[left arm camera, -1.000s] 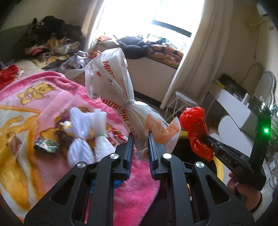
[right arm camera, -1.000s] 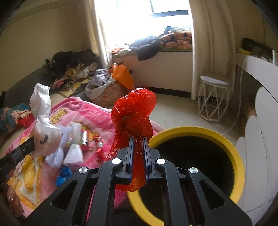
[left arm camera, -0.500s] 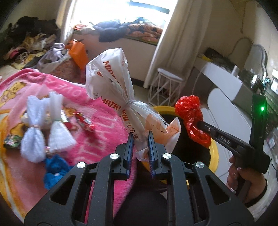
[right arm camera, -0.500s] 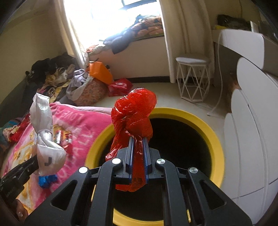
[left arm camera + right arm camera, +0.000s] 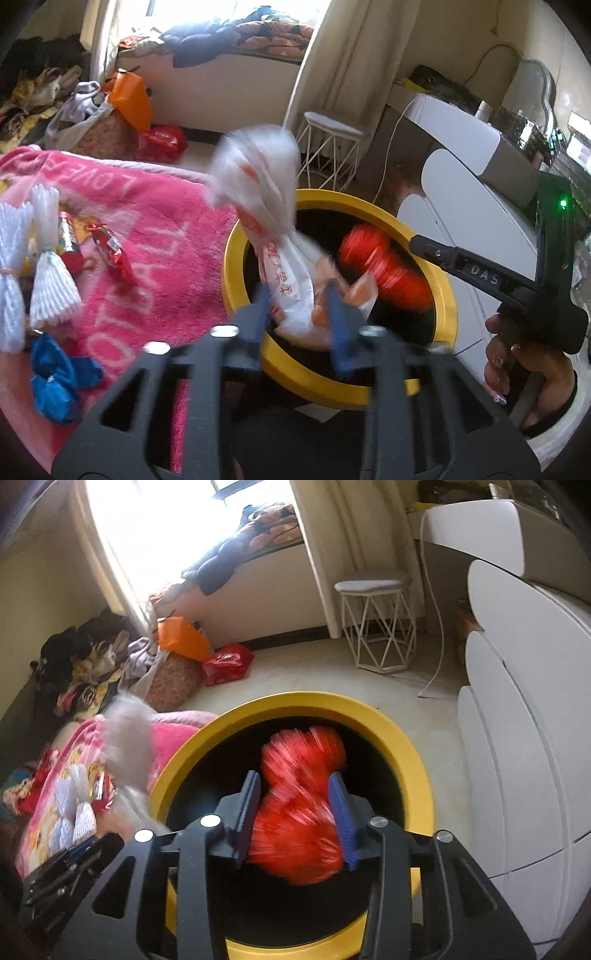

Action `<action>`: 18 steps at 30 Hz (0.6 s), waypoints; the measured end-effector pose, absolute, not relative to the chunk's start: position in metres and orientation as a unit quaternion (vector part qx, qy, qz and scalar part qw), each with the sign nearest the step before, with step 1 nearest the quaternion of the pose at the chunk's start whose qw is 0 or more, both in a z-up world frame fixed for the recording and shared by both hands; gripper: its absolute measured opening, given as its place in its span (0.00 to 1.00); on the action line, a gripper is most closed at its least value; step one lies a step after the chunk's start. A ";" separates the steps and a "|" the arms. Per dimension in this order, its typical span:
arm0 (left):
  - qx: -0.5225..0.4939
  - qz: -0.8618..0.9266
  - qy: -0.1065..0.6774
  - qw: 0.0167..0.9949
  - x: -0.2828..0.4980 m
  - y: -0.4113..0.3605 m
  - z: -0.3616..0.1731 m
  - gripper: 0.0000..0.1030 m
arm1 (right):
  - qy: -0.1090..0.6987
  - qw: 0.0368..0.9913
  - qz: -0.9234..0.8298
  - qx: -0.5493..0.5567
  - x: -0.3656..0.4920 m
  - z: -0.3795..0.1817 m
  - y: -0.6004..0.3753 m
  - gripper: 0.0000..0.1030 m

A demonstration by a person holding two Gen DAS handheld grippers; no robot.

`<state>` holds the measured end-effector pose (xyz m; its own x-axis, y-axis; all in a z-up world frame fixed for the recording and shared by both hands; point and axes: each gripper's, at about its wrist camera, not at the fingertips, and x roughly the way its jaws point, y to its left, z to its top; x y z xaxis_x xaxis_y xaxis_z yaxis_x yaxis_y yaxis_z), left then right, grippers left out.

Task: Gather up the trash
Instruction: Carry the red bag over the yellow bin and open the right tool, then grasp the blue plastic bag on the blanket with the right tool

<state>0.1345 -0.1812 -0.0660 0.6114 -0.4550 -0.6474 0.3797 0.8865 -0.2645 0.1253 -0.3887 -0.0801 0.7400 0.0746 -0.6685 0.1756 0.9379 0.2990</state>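
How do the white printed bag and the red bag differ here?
The white printed bag is tall and knotted mid-length, its top above the yellow bin rim; the red bag is a squat bundle over the dark opening. White sits between the left gripper fingers, red between the right gripper fingers. Both jaws are opening; both bags blur.

Left wrist view: looked down along its fingers, close above the yellow-rimmed bin (image 5: 448, 295), pink blanket (image 5: 147, 236) at left.
Right wrist view: looked down into the same bin (image 5: 410, 753), closer.
Shared: bin, blanket, white stool (image 5: 332, 127).
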 end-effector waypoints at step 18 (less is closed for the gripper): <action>-0.100 -0.160 0.316 0.930 0.120 -0.112 -0.036 0.71 | 0.324 0.932 0.038 0.155 0.117 -0.057 -0.348 0.50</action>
